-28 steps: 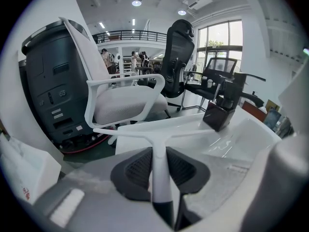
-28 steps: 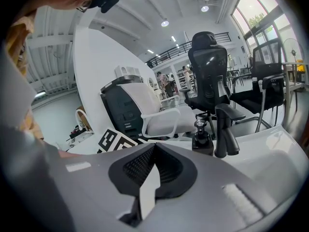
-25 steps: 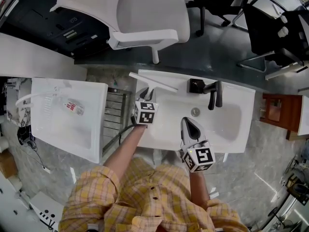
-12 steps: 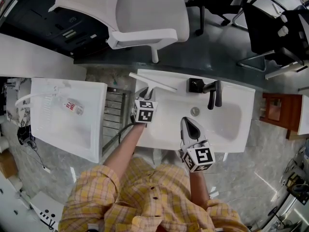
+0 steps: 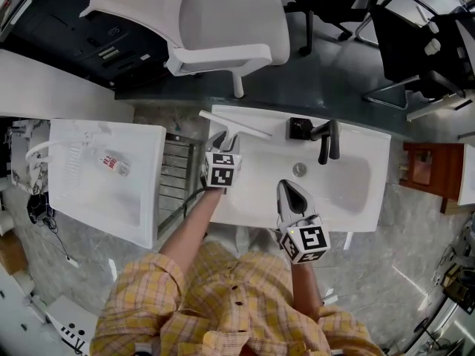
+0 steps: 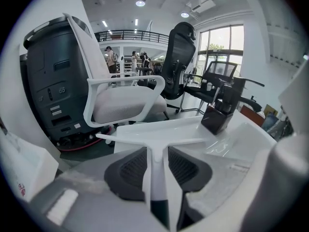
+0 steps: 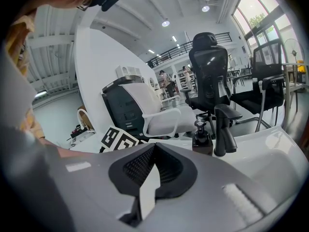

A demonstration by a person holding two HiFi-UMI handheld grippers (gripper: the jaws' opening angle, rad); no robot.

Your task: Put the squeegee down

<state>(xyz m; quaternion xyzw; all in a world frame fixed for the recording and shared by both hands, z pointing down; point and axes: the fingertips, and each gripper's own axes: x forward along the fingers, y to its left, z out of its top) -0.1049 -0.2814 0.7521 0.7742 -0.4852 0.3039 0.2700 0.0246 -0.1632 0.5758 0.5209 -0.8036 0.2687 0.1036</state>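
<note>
1. Only the left gripper view shows the left gripper (image 6: 158, 154) with its jaws just opened. Its pads stand spread on either side of the squeegee (image 6: 157, 175) handle. The right gripper view shows the right gripper (image 7: 153, 151) pressed together and empty.
2. In the head view the squeegee (image 5: 236, 127) blade lies along the sink (image 5: 252, 199) at its far left edge. Open bowl separates the right gripper (image 5: 286, 188) from the faucet (image 5: 327, 142).
3. One squeegee, one faucet, one soap dispenser (image 5: 299, 130), two grippers.

I count one squeegee (image 5: 236, 127), one black faucet (image 5: 327, 141), one dark soap dispenser (image 5: 300, 130), one white chair (image 5: 223, 21), one bottle (image 5: 111, 163), and two white sinks: left basin (image 5: 137, 202), centre basin (image 5: 367, 213).
</note>
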